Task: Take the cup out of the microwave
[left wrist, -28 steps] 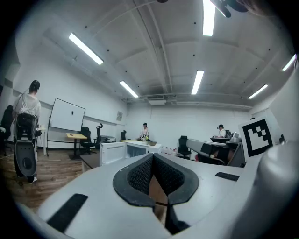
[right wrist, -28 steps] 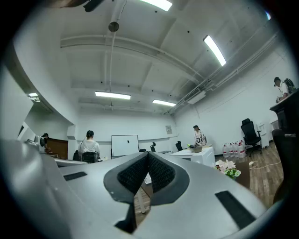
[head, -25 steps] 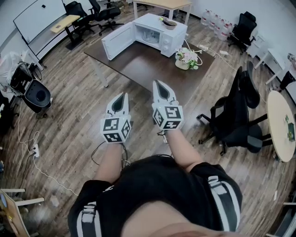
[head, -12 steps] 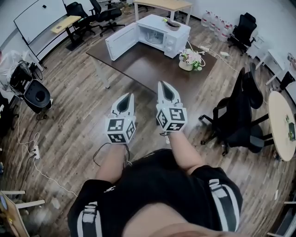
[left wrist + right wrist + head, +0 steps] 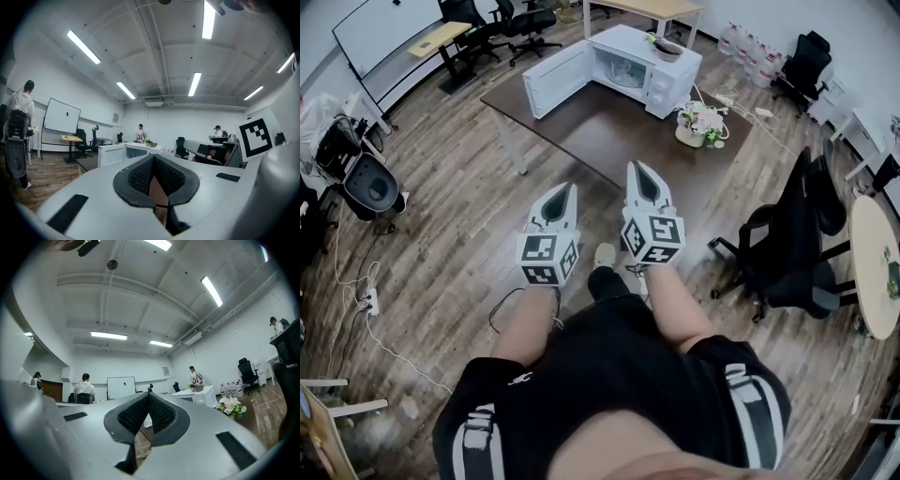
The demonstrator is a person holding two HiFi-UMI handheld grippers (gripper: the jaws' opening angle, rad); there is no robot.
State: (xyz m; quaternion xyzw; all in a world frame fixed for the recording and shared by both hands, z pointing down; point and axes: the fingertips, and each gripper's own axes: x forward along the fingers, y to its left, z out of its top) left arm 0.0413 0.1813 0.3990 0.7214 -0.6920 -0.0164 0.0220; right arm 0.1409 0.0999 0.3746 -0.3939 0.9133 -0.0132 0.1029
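Observation:
The white microwave (image 5: 630, 42) stands at the far end of a dark brown table (image 5: 609, 131), its door (image 5: 555, 80) swung open to the left. Its cavity (image 5: 623, 73) faces me, but I cannot make out a cup inside from here. My left gripper (image 5: 567, 187) and right gripper (image 5: 637, 167) are side by side above the wooden floor, short of the table's near edge, both shut and empty. In the left gripper view the left gripper (image 5: 153, 156) points at the microwave (image 5: 126, 151). The right gripper (image 5: 148, 393) has the microwave (image 5: 202, 394) to its right.
A pot of flowers (image 5: 701, 125) sits on the table's right side and a bowl (image 5: 666, 47) on top of the microwave. A black office chair (image 5: 787, 244) and a round table (image 5: 874, 272) stand on the right. Cables (image 5: 356, 291) and bags lie on the left.
Both grippers and the person have moved forward toward the table, which now lies nearer. A shoe has come into view between the arms. Both grippers stayed shut.

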